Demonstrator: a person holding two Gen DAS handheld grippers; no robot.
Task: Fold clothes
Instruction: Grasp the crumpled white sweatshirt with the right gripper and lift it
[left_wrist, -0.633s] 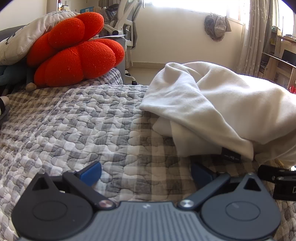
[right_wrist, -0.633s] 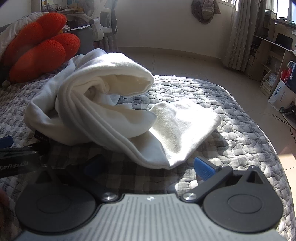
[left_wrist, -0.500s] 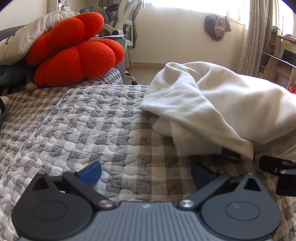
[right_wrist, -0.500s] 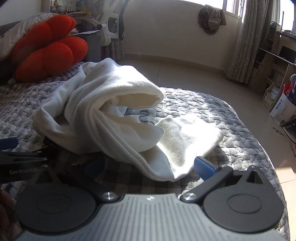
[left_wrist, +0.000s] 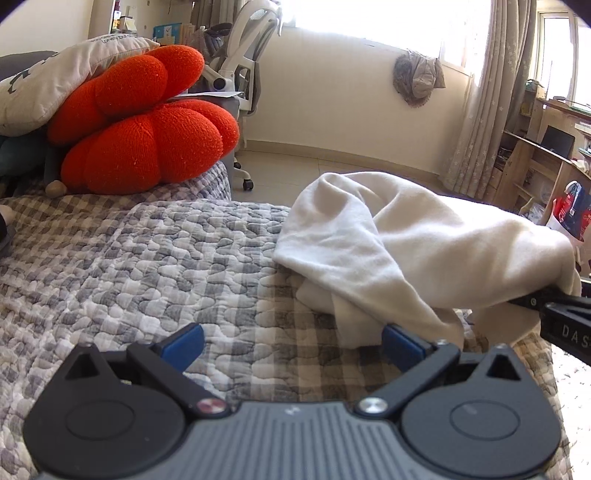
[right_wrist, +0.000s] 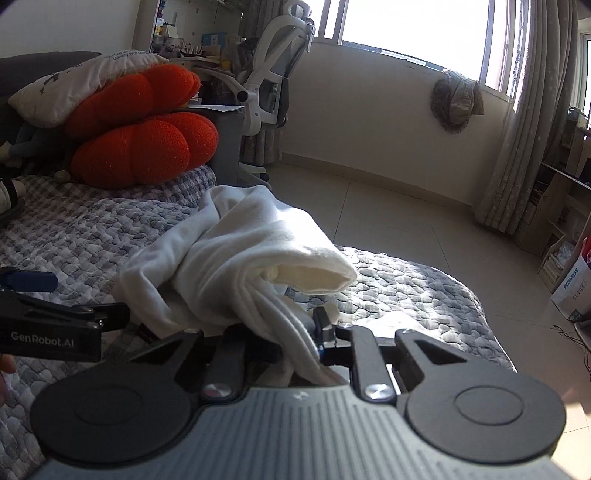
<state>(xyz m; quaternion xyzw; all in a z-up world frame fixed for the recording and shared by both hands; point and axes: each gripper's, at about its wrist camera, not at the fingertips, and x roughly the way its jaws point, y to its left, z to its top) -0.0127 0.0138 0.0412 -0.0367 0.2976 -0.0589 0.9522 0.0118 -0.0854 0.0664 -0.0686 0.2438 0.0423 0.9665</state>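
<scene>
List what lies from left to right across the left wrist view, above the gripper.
Printed pillow → orange cushion → office chair → white garment → right gripper, shut on its edge.

The grey checked quilted bedspread (left_wrist: 155, 266) lies bare across the near left, leaving open passage there. The crumpled white fleece garment (left_wrist: 424, 240) heaps up on the right, blocking that side. At the far left, the lobed orange knitted cushion (left_wrist: 144, 125) and the pale printed pillow (left_wrist: 55, 85) close off the bed's end.
</scene>
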